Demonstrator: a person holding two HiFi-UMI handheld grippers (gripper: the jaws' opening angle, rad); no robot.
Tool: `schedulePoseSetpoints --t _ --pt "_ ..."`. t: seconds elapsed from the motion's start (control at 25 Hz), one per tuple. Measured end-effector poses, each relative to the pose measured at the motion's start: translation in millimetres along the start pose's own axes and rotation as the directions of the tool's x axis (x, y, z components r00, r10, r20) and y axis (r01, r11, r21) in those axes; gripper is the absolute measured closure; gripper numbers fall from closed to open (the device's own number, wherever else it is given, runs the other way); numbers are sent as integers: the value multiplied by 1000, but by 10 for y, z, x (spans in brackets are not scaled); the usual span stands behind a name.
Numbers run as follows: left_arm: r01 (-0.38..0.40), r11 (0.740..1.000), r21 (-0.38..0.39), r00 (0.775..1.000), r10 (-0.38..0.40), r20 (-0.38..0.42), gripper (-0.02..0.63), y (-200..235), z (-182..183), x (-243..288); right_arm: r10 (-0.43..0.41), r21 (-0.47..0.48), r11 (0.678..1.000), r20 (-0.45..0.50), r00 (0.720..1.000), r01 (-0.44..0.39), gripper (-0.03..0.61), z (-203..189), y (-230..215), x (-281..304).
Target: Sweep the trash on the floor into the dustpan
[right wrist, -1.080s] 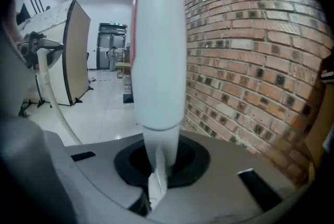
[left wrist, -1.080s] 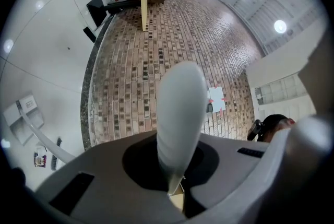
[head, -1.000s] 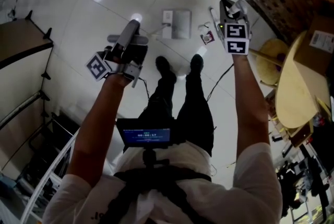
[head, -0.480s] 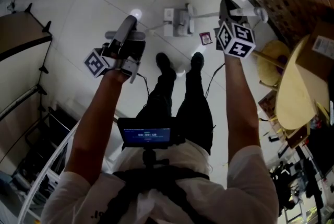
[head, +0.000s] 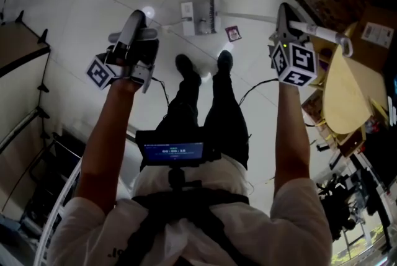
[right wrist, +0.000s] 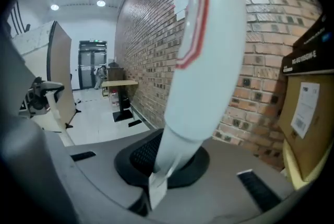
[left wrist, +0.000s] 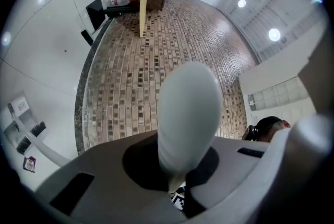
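Both arms [head: 108, 134] extended forward, tools [head: 138, 22] clamping handles [right wrist: 203, 61].

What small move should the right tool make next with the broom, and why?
Probably swing the brush over to the wrapper. The right tool is shut on the broom handle, but the brush is beside a white box, apart from the wrapper, which is not yet swept.
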State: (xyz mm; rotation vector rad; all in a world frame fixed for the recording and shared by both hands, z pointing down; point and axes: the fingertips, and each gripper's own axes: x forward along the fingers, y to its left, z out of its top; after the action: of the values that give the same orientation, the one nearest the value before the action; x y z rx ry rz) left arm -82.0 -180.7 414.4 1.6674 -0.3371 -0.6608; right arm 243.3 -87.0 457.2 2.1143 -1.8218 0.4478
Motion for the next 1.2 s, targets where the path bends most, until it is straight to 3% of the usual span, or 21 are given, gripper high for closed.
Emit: schedulePoseSetpoints --t 0.2,0.48,0.64,0.76,0.88,1.2 --pt "9 1000 -15 998 -10 -54 613 -29 -179 69 -66 -81 995 -46 997 62 578 -182 -52 -325" --pt "1 1000 -11 990 -3 -142 613 -31 -325 253 -172 -192 971 -160 972 141 578 -860 -306 -353" --pt "-38 999 10 987 39 -156 613 69 -333 241 -233 -125 970 -237 943 208 578 -1329 -337 -332" --pt "-60 998 4 988 60 -143 613 87 -339 198 -251 -2 966 -269 930 260 575 -1436 -290 -403" --pt "-63 998 -3 987 62 -149 613 93 -350 160 -268 126 941 -292 918 315 569 -1559 -317 -500" --pt "-48 999 -22 985 44 -169 612 78 -404 189 -275 197 923 -267 924 331 563 -1407 -181 -408"
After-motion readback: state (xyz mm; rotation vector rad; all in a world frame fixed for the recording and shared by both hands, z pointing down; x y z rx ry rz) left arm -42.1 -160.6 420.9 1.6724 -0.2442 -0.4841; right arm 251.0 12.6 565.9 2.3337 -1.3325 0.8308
